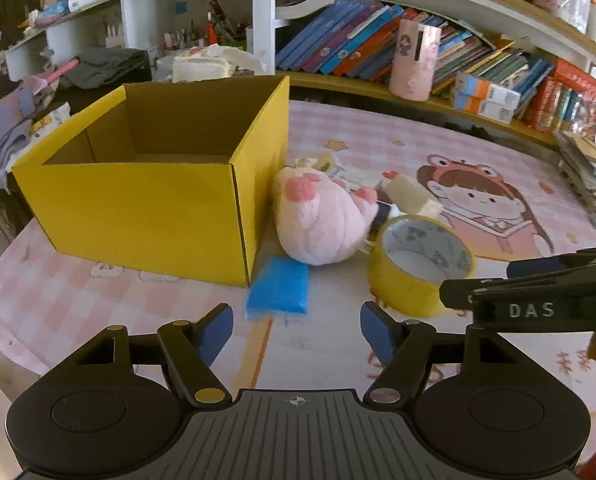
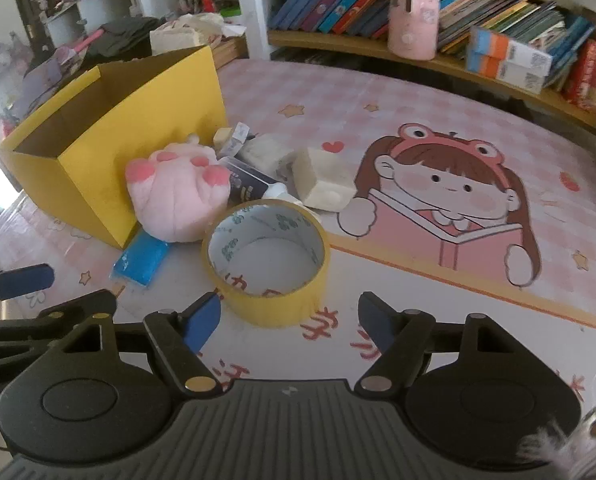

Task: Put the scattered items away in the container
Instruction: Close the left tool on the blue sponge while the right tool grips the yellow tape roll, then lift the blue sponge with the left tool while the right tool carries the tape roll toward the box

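An open yellow cardboard box (image 1: 145, 208) (image 2: 97, 128) stands on the pink mat, and what shows of its inside is bare. Beside it lie a pink plush paw (image 1: 322, 216) (image 2: 177, 196), a blue packet (image 1: 279, 290) (image 2: 141, 260), a yellow tape roll (image 1: 418, 268) (image 2: 269, 260), a cream block (image 1: 412, 196) (image 2: 326, 184) and several small items (image 2: 249, 160). My left gripper (image 1: 296, 334) is open and empty, just short of the blue packet. My right gripper (image 2: 289, 324) is open and empty, just short of the tape roll. The right gripper's fingers (image 1: 538, 288) show at the right of the left wrist view.
A pink cylinder (image 1: 416, 60) (image 2: 414, 12) stands on a low shelf of books (image 1: 358, 40) behind the mat. Clothes and clutter (image 1: 97, 68) lie behind the box. Stacked papers (image 1: 590, 168) sit at the mat's right edge.
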Demonstrator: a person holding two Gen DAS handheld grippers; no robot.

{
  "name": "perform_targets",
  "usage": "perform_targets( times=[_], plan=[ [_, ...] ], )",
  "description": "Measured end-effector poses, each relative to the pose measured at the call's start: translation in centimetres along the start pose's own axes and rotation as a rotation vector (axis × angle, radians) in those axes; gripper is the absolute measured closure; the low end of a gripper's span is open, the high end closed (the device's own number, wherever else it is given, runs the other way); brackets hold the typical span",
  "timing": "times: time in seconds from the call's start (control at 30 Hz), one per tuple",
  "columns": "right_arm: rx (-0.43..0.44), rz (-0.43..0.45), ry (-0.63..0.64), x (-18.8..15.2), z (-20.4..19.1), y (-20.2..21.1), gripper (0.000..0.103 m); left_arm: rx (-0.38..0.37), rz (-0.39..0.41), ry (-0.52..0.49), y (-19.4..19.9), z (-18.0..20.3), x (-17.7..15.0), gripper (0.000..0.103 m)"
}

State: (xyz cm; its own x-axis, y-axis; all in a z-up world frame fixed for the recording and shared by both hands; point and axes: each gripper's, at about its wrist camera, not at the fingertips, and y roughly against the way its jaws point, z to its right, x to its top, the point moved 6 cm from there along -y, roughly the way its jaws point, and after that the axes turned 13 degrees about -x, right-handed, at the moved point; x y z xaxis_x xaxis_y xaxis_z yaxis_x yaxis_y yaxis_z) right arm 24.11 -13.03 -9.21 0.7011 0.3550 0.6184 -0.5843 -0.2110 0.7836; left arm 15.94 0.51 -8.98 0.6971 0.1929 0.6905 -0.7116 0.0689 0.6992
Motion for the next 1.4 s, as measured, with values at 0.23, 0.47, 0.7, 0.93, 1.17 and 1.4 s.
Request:
perform_targets(
  times=[0.23, 0.47, 0.7, 0.93, 1.17, 1.4],
  plan=[
    [0.03, -0.008, 0.073, 1.5, -1.0, -2.0, 0.021, 0.015, -0.001, 0.043, -2.7, -1.1, 0.5, 0.04],
    [0.07, -0.02, 0.108, 2.8, -1.5, -4.0, 0.009, 0.026, -0.012, 0.092, -4.6, -2.3, 0.4, 0.04],
    [0.128, -0.04, 0.132, 3.5, -2.3, -4.5, 0.009, -0.003, -0.017, 0.098, -5.2, -2.7, 0.2, 0.04],
    [0.103, -0.092, 0.168, 3.6, -2.9, -6.1, 0.011, -0.008, -0.043, 0.041, -5.9, -2.1, 0.3, 0.04],
    [0.078, -0.095, 0.183, 3.2, -1.3, -5.7, 0.018, 0.042, -0.045, 0.063, -7.0, -2.3, 0.3, 0.046],
    [0.032, -0.099, 0.17, 2.1, 0.2, -4.9, 0.018, -0.033, -0.05, 0.013, -6.2, -0.7, 0.0, 0.074]
  ],
)
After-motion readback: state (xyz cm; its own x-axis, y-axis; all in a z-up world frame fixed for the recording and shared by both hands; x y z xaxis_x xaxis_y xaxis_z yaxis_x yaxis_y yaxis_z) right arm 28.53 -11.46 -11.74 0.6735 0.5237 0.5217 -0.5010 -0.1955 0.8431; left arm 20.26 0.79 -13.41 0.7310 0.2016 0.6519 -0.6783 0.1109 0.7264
